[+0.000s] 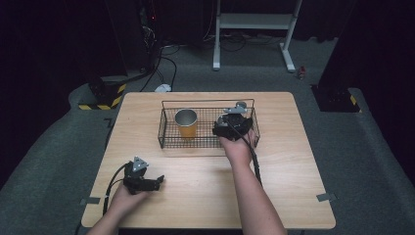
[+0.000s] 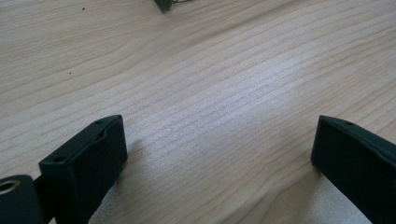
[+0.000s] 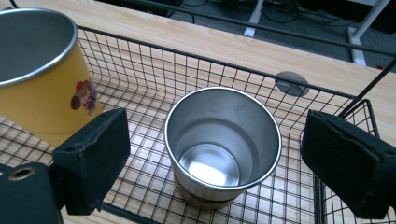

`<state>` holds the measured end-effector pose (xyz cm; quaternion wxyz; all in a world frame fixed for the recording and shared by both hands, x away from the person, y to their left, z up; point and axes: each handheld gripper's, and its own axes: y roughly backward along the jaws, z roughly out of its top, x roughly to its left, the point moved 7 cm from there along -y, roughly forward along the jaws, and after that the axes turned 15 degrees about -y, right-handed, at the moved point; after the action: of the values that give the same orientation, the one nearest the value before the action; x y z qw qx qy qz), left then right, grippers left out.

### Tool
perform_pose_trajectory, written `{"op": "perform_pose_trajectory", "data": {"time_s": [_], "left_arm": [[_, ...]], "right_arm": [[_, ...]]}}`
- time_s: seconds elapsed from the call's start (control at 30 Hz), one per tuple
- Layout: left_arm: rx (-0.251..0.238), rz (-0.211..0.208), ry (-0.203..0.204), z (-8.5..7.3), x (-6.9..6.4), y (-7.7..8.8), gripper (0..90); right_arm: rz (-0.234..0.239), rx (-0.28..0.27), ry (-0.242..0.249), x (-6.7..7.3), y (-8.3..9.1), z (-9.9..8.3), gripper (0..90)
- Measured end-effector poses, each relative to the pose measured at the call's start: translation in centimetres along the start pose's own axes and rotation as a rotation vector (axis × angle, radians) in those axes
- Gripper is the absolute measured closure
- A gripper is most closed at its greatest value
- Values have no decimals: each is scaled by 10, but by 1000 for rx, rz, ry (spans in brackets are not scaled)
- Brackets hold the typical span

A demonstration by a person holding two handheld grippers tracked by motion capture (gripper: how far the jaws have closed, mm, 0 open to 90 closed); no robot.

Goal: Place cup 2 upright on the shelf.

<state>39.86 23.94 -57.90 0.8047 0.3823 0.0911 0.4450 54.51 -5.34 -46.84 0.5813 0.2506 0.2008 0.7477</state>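
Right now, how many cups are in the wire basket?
2: a yellow cup at the wire basket's left end, and a steel cup upright beside it, under the open right gripper.

Dim room around a pale wooden worktop [image 1: 205,196]

Grey carpet floor [image 1: 372,147] surrounds it; a white metal stand [image 1: 254,22] sits behind, black cables [image 1: 164,63] trail at left, and yellow-black hazard tape [image 1: 105,100] marks dark bases beside black curtains.

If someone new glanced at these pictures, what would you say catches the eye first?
The black wire basket at the table's middle, holding a yellow cup and a steel cup side by side. The right tool hangs open over the steel cup, while the left tool rests open on bare wood.
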Motion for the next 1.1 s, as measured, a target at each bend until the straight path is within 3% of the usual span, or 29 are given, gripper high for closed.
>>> {"op": "perform_pose_trajectory", "data": {"time_s": [0.13,0.57,0.77,1.1], "left_arm": [[-2,-2,4,0,0,0,38],[0,-6,-1,0,-1,1,40],[0,-6,-1,0,-1,1,41],[-1,-6,-1,-1,-1,1,45]], "right_arm": [[31,-5,-33,1,6,-1,87],[68,-36,-30,-9,39,-21,87],[91,-25,-25,-21,55,-44,88],[77,24,-2,-44,71,-109,89]]}}
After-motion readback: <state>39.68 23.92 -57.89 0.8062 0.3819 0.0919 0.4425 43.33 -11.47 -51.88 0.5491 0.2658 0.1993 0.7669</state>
